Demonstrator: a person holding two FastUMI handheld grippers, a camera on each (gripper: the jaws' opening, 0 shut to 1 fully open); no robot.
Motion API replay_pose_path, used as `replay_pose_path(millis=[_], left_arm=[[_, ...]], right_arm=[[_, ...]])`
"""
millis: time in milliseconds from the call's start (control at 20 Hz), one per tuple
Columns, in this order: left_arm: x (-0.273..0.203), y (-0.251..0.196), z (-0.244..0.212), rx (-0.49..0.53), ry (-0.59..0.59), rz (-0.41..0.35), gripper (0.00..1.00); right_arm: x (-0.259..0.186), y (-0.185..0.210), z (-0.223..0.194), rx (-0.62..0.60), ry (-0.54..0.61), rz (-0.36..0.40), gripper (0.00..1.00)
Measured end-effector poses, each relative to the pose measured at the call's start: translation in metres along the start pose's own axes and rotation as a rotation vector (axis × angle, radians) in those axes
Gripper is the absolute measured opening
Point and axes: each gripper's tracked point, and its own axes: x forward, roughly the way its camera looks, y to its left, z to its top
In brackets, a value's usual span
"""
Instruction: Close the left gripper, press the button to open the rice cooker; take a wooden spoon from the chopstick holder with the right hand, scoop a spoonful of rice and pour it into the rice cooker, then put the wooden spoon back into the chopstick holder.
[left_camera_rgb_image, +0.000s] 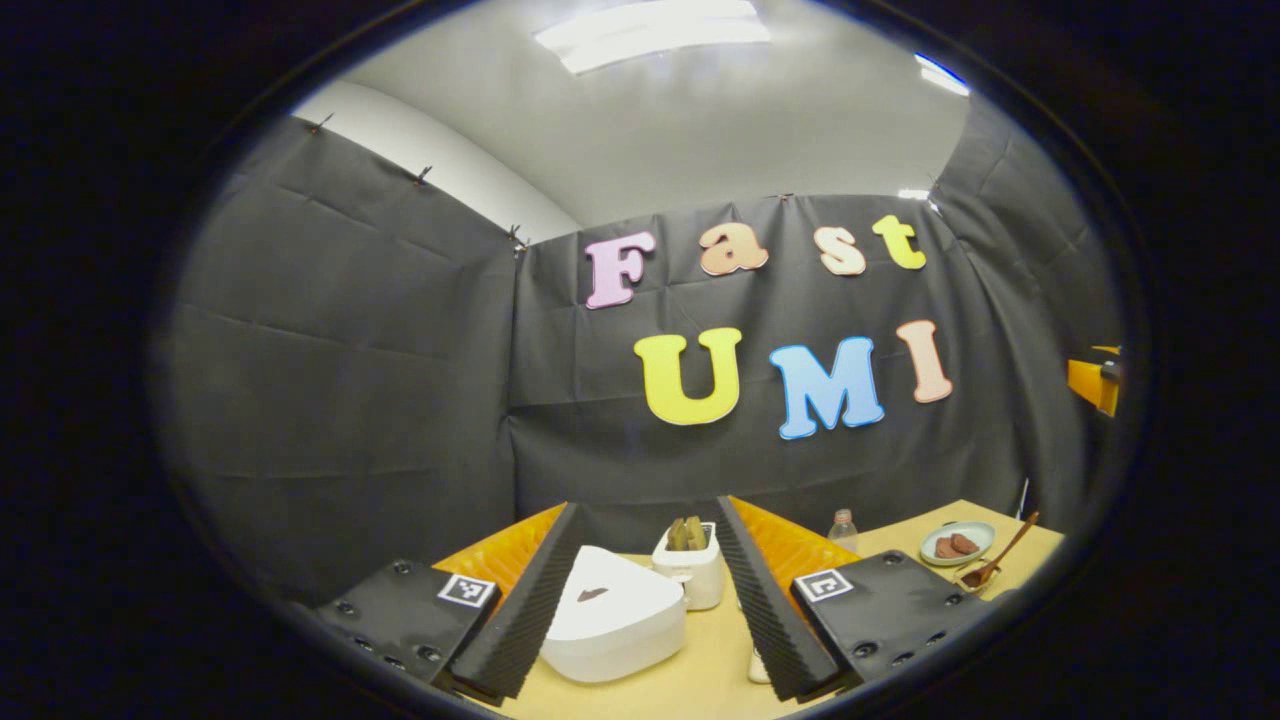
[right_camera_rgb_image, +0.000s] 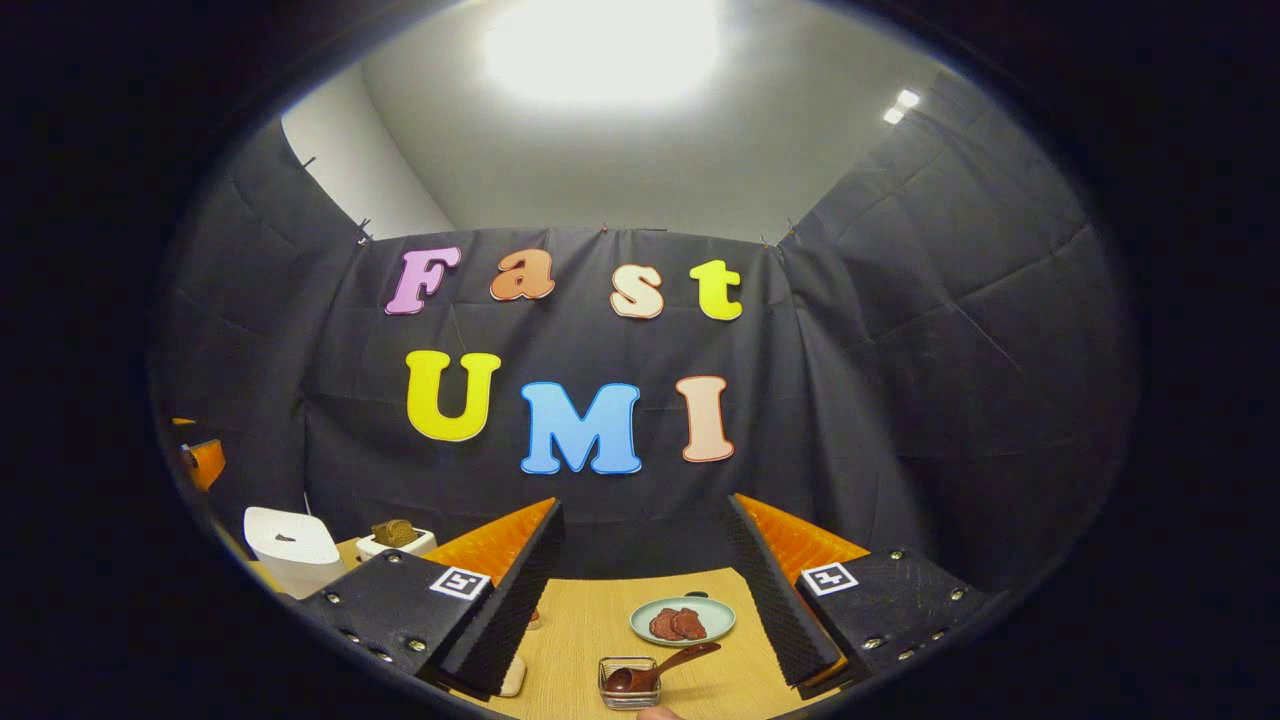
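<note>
Both your left gripper (left_camera_rgb_image: 645, 600) and right gripper (right_camera_rgb_image: 645, 600) are hanging released, so you are risking the spread fingers straddling the closed white plastic rice cooker (left_camera_rgb_image: 612, 620)'s button.

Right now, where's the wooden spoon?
In the right gripper view, the spoon sits low and centre on the table, bowl in a small clear holder, just in front of the plate.

My left gripper's camera looks level across the table (left_camera_rgb_image: 700, 670) at the far cloth wall, the rice cooker (left_camera_rgb_image: 612, 618) near. My right gripper's camera faces likewise, farther right. Both views share the green plate (right_camera_rgb_image: 682, 620) and the cooker.
</note>
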Motion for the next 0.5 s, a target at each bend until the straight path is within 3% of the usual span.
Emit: replay_pose_path(millis=[50, 100, 300, 400, 500], left_arm=[[0.001, 0.000, -0.001, -0.010, 0.001, -0.006, 0.92], [0.002, 0.000, -0.001, -0.025, -0.003, -0.011, 0.81], [0.009, 0.012, -0.011, -0.041, 0.008, 0.001, 0.53], [0.011, 0.004, -0.020, -0.043, 0.036, -0.043, 0.42], [0.019, 0.012, -0.027, -0.039, 0.049, -0.030, 0.19]], right_arm=[[0.000, 0.001, -0.002, -0.003, 0.002, -0.001, 0.98], [-0.001, 0.001, -0.003, -0.007, 0.007, -0.001, 0.98], [-0.005, 0.003, -0.009, -0.022, 0.024, -0.004, 0.98], [-0.009, 0.007, -0.009, -0.028, 0.028, 0.008, 0.98], [-0.010, 0.007, -0.007, -0.045, 0.020, 0.001, 0.98]])
